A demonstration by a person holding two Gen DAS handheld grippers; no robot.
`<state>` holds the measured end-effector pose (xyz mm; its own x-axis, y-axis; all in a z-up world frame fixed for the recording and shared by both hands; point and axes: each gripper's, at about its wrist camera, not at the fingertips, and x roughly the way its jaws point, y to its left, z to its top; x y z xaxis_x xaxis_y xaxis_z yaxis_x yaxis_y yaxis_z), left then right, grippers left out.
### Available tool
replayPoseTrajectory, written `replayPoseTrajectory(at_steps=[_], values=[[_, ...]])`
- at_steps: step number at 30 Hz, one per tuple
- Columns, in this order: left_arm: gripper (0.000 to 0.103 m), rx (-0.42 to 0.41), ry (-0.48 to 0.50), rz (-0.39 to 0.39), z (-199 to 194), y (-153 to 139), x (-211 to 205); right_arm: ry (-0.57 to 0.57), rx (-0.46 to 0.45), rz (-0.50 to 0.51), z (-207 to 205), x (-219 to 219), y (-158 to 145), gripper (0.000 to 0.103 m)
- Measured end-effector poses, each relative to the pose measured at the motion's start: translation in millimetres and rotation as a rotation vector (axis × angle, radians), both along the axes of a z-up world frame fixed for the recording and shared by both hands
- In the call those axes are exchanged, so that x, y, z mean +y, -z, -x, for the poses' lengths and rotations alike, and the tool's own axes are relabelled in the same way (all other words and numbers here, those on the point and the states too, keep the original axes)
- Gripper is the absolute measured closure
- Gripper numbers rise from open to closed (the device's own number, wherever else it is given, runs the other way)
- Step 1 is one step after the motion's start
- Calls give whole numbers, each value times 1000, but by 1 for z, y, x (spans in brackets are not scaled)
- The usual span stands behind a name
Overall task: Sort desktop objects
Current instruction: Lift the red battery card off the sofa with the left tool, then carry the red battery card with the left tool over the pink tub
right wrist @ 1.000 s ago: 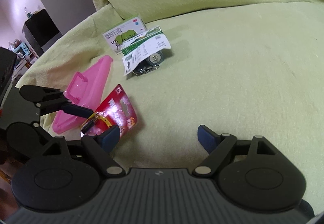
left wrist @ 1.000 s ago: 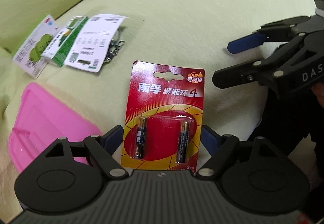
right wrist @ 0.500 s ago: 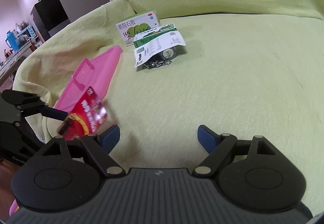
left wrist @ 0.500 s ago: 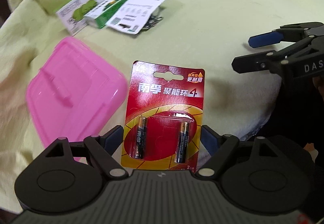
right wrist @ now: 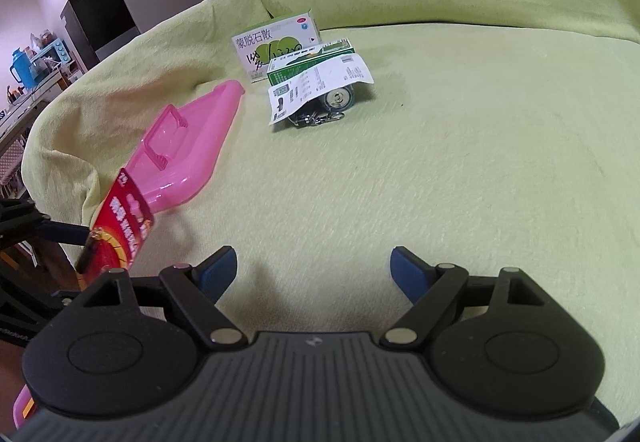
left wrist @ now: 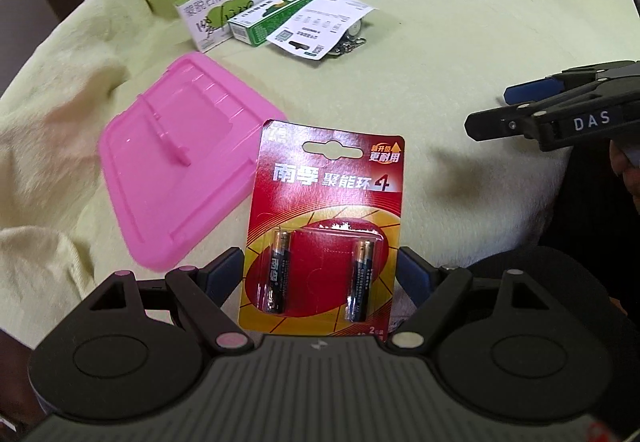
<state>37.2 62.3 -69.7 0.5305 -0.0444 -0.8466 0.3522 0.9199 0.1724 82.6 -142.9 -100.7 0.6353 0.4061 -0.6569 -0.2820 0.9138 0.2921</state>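
Your left gripper is closed on the battery pack: its two blue pads press the card from both sides near the lower end, and the card stands upright in front of the camera, above the sofa. The pack is red and yellow and has two small batteries under a clear blister. In the right wrist view you see the same pack from its edge, at the far left, with one finger of the left gripper touching it.

Your right gripper is wide open and holds nothing. Its blue pads are well apart, over bare green cover. In the left wrist view it shows at the right edge.

Just behind the pack, to the left, a pink lid lies on the cover of the sofa. Farther back, near the backrest, there are a white and green medicine box, a green box beside it, and a white paper tag lying over a key ring and a small round metal thing.
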Motion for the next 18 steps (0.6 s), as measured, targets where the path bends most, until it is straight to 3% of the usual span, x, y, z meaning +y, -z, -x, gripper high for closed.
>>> replayPoseTrajectory(at_steps=[18], values=[[21, -38, -116, 8, 27, -7, 25, 5, -13, 34, 2, 3, 0, 21]])
